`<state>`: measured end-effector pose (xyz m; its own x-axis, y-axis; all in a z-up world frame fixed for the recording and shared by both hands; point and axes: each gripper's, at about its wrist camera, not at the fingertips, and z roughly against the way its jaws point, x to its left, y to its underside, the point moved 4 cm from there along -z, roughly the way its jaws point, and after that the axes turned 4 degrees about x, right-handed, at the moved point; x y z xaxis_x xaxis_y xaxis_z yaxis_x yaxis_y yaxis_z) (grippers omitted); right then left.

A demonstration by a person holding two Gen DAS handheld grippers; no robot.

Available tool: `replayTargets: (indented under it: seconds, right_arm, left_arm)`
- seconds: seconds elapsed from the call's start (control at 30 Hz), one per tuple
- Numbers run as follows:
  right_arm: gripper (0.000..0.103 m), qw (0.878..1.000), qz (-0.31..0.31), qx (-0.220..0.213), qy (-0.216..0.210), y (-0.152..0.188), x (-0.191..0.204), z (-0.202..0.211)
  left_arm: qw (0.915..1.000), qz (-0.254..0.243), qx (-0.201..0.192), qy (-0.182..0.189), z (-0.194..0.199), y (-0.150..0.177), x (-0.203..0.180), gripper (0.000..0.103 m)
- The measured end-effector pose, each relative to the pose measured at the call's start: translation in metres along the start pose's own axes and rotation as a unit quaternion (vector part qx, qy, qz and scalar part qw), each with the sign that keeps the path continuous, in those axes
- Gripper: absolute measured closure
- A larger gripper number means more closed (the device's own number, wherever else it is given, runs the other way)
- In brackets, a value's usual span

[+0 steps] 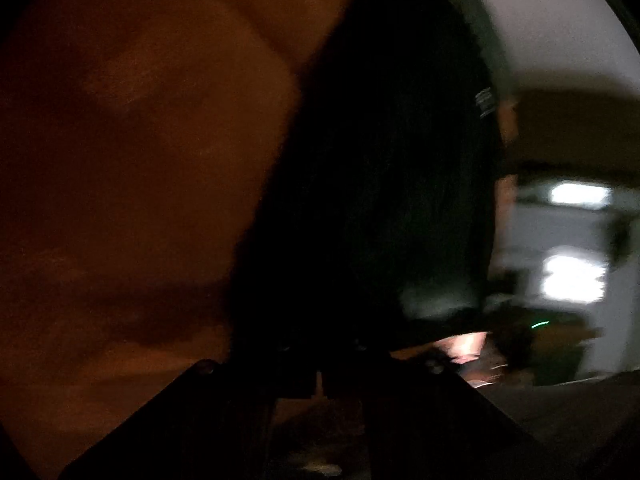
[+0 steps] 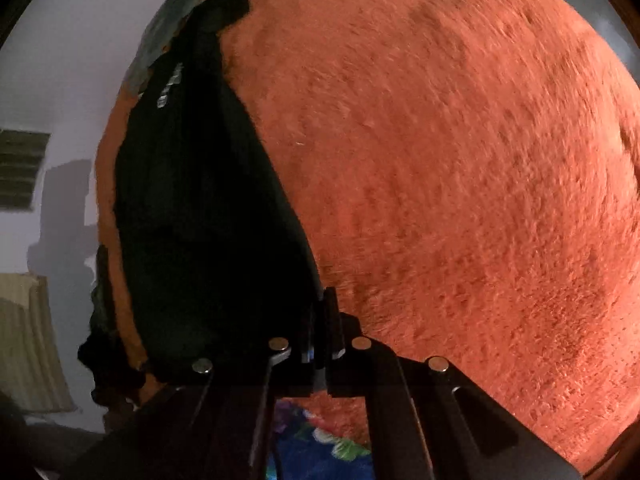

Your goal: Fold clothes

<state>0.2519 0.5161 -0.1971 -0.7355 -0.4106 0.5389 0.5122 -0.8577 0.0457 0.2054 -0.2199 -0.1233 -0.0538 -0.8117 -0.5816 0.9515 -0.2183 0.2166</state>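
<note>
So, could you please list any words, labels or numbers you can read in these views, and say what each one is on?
Nothing is legible.
Pale print on the dark garment, at and: too blurred to read.
The orange blanket carries no text.

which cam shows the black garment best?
Right wrist. There the black garment is sharp and well lit against the orange fleece blanket, with its edge pinched in the right claw. The left wrist view shows it only as a dark, blurred mass.
</note>
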Motion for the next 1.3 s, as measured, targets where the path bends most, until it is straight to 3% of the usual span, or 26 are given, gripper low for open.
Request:
replayTargets:
  seconds: [0.07, 0.17, 0.23, 0.33, 0.4, 0.5, 0.57, 0.63, 0.67, 0.7, 0.87, 0.93, 1.23, 1.3]
  right_arm:
    - [0.101, 1.000, 0.001, 0.010, -0.003, -0.006, -0.002, -0.013]
    - [0.098, 1.000, 0.001, 0.013, -0.011, -0.014, -0.008, -0.019]
    - [0.091, 1.000, -0.008, 0.020, -0.022, -0.016, -0.014, -0.017]
    - [0.077, 0.998, -0.016, 0.026, -0.047, -0.018, -0.019, -0.014]
    - [0.076, 0.998, -0.011, 0.029, -0.053, -0.020, -0.018, -0.015]
    - [0.076, 0.998, -0.001, 0.031, -0.051, -0.024, -0.016, -0.018]
    - [0.077, 0.999, 0.007, 0.030, -0.043, -0.018, -0.021, -0.012]
    - [0.097, 0.999, 0.018, 0.027, -0.025, -0.003, -0.034, 0.000]
    - [0.097, 0.999, 0.024, 0.027, -0.014, 0.005, -0.040, 0.005]
    - [0.097, 0.999, 0.023, 0.024, -0.014, 0.009, -0.032, 0.001]
    - [0.097, 0.999, 0.027, 0.029, -0.015, 0.009, -0.028, -0.001]
    - [0.096, 0.999, 0.018, 0.035, -0.024, 0.008, -0.031, -0.003]
    - [0.094, 0.998, 0.004, 0.046, -0.036, 0.005, -0.033, -0.008]
    - [0.094, 0.998, 0.003, 0.048, -0.038, 0.005, -0.031, -0.009]
  left_arm:
    - [0.9996, 0.020, 0.003, 0.020, -0.004, 0.000, 0.011, 0.103]
    - [0.9997, 0.000, -0.009, 0.025, 0.006, -0.001, 0.007, 0.102]
    - [0.9995, -0.012, -0.010, 0.026, 0.013, 0.000, 0.004, 0.100]
    - [0.9993, -0.024, -0.001, 0.027, 0.015, 0.000, 0.000, 0.086]
    - [0.9985, -0.034, 0.002, 0.042, 0.015, 0.001, -0.001, 0.068]
    - [0.9975, -0.037, 0.009, 0.060, 0.011, -0.001, 0.002, 0.059]
    - [0.9963, -0.033, 0.017, 0.078, -0.001, -0.002, -0.005, 0.059]
    - [0.9953, -0.031, 0.010, 0.091, -0.008, -0.001, -0.009, 0.063]
    - [0.9952, -0.031, 0.002, 0.093, -0.009, 0.000, -0.011, 0.095]
    - [0.9957, -0.035, -0.003, 0.086, -0.010, 0.001, -0.013, 0.101]
    - [0.9997, -0.023, 0.000, 0.008, -0.002, 0.003, 0.006, 0.100]
    - [0.9997, -0.014, 0.007, 0.021, 0.003, 0.002, 0.012, 0.100]
    - [0.9992, -0.038, 0.003, -0.014, 0.007, -0.009, 0.021, 0.096]
    - [0.9955, -0.061, -0.026, -0.068, 0.017, -0.008, 0.017, 0.096]
